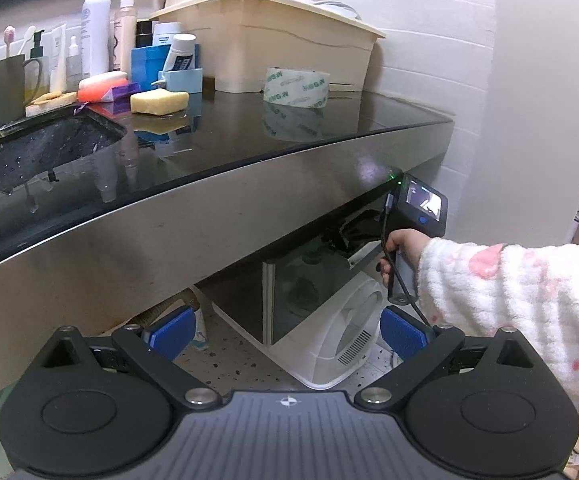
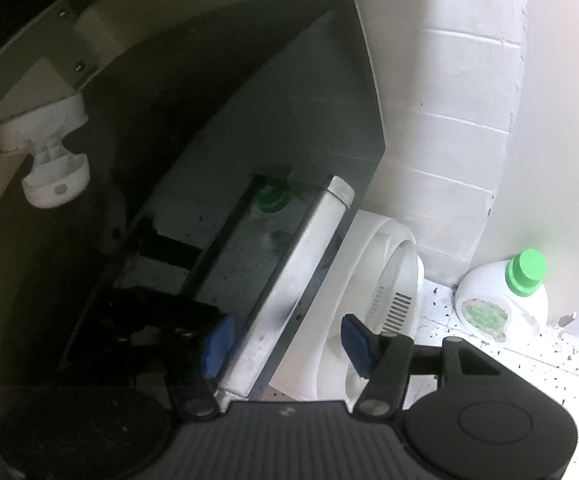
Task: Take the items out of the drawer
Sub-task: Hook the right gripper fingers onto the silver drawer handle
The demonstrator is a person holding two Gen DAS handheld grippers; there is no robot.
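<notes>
Under the steel-fronted counter (image 1: 209, 216) a dark drawer (image 1: 309, 280) stands pulled out. A hand in a fluffy white sleeve (image 1: 509, 288) holds my right gripper's handle (image 1: 403, 276) over it. My right gripper (image 2: 285, 340) points down and straddles the drawer's silver front edge (image 2: 301, 272), one blue pad (image 2: 217, 344) inside and the other outside with a visible gap. Black items (image 2: 161, 248) lie in the dim drawer, and I cannot make out what they are. A green cap (image 2: 271, 200) shows at the front panel. My left gripper (image 1: 289, 332) hangs open and empty, back from the counter.
A white fan-like appliance (image 1: 341, 332) stands on the speckled floor below the drawer, a green-capped bottle (image 2: 505, 300) beside the tiled wall. On the counter are a tape roll (image 1: 295, 90), a beige tub (image 1: 273, 44), a soap bar (image 1: 159, 102), toiletries and a sink (image 1: 37, 144).
</notes>
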